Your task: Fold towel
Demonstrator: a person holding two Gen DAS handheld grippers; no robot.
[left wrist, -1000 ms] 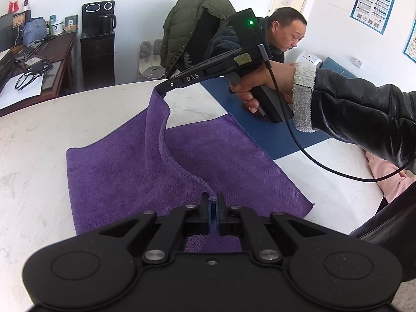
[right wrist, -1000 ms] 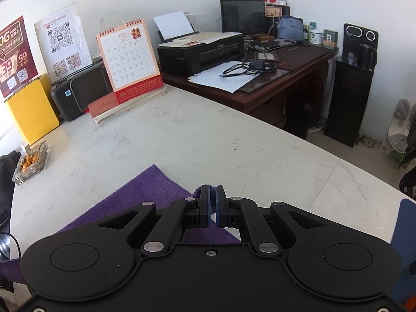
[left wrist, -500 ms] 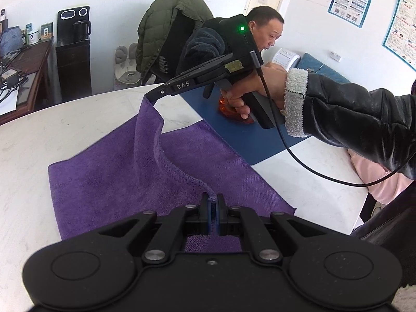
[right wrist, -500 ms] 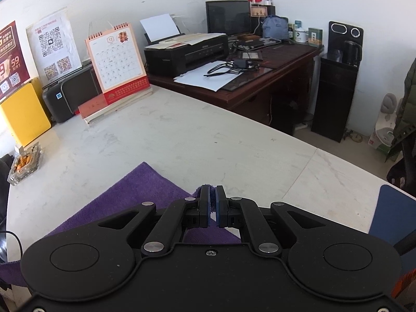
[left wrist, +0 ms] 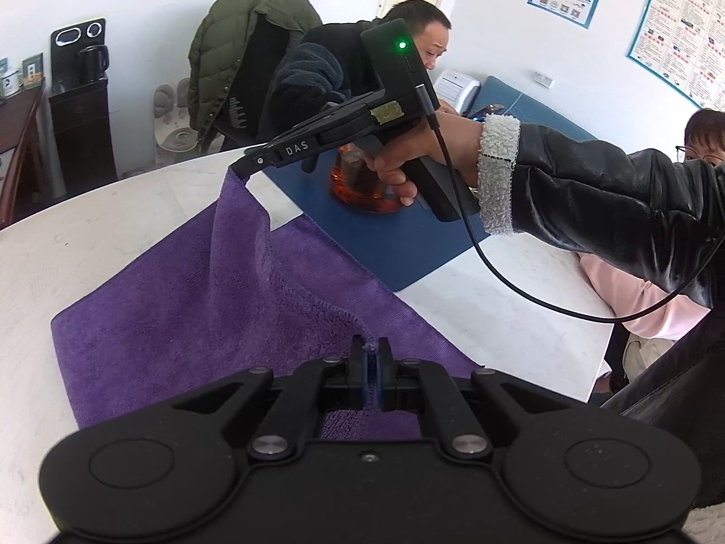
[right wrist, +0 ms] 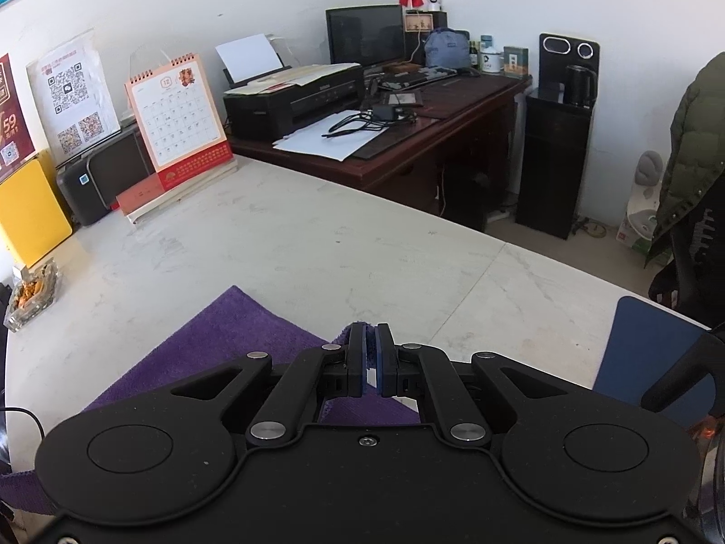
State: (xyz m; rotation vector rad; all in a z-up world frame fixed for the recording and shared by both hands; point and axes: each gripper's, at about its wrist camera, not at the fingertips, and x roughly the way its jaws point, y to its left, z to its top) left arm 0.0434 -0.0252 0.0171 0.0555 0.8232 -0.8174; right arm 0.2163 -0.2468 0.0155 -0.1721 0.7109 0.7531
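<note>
A purple towel [left wrist: 181, 317] lies partly on the white marble table [left wrist: 81, 235], with one long edge lifted off it. My left gripper [left wrist: 370, 345] is shut on the near corner of that edge. The right gripper [left wrist: 240, 171], held by a hand in a black sleeve, is shut on the far corner, and the hem hangs taut between the two. In the right wrist view my right gripper [right wrist: 371, 331] pinches a purple corner, with the rest of the towel [right wrist: 226, 340] spread below and to the left on the table [right wrist: 317, 249].
A blue mat [left wrist: 389, 245] with an amber glass vessel [left wrist: 358, 190] lies right of the towel. Two people sit at the table's far side. A calendar [right wrist: 176, 113], a yellow box [right wrist: 27, 208] and an ashtray [right wrist: 31, 294] stand at the table's far left.
Both grippers have carried the lifted towel edge sideways across the table; in the left view the towel and the right gripper have shifted, and the amber vessel has come into sight.
</note>
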